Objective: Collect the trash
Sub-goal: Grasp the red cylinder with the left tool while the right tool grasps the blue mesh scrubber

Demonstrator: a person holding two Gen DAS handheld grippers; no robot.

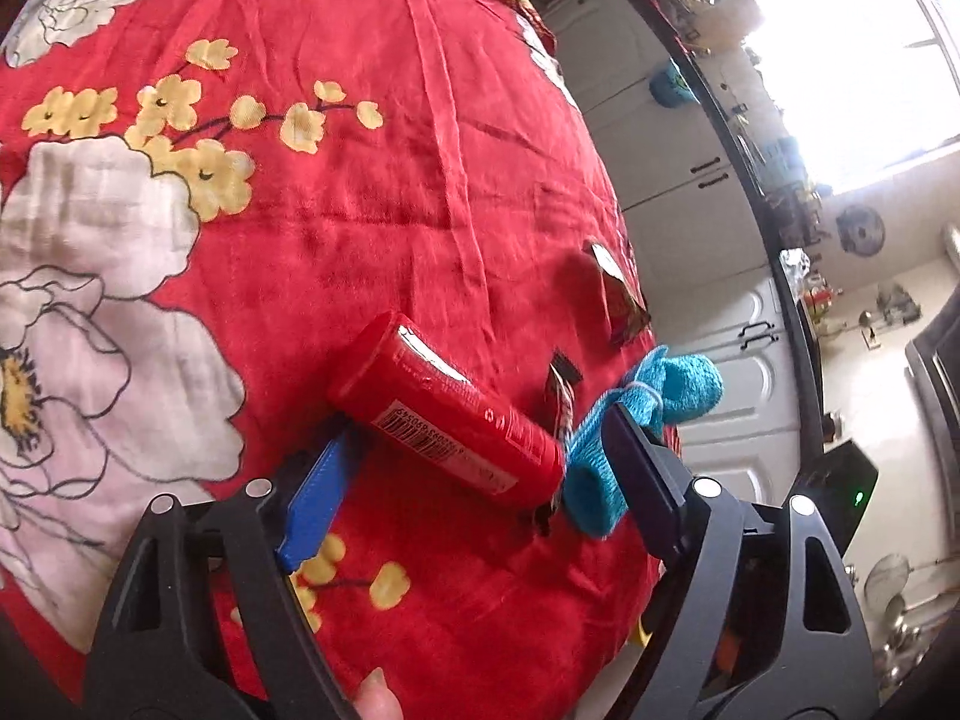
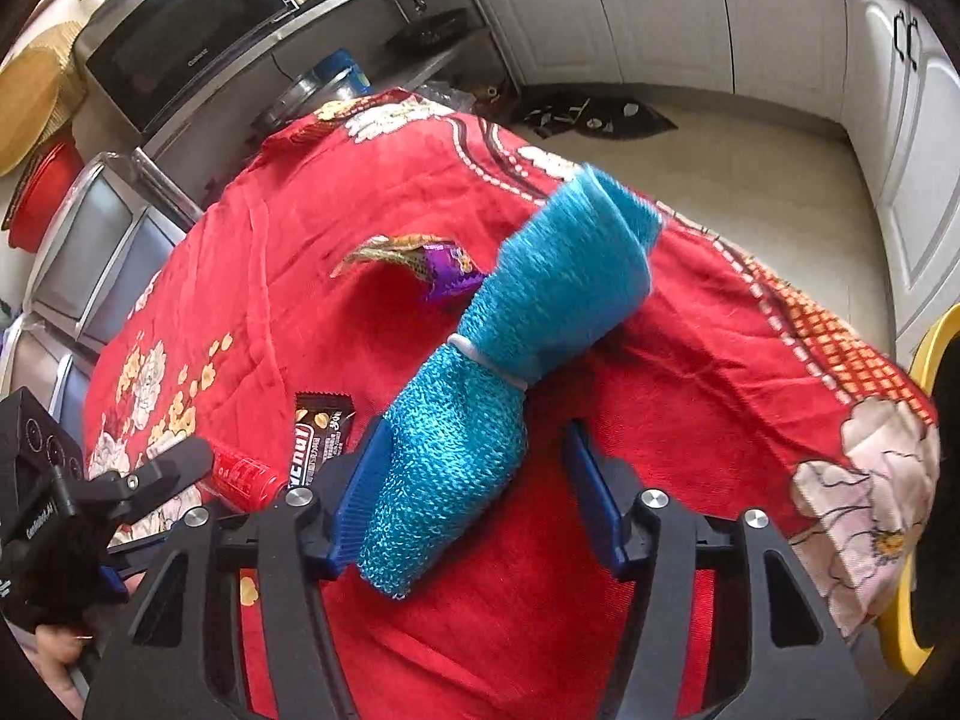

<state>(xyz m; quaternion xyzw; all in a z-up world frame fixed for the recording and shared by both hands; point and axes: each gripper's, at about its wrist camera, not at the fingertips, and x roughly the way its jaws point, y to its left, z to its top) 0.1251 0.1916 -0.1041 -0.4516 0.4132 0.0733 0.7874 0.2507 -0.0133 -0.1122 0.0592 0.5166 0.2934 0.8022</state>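
A red can lies on its side on the red floral cloth, between the fingers of my left gripper. The blue left pad sits at the can's lower edge; the right finger stands apart from it behind the end of a teal mesh scrubber. In the right wrist view that scrubber lies between the fingers of my right gripper: its left pad touches it, the right pad stands clear. A black snack wrapper, a purple wrapper and the can lie nearby.
A brown wrapper lies near the table's edge. A microwave and shelves stand behind the table, white cabinets line the far wall, and a yellow chair is at the right. A person's hand holds the left gripper.
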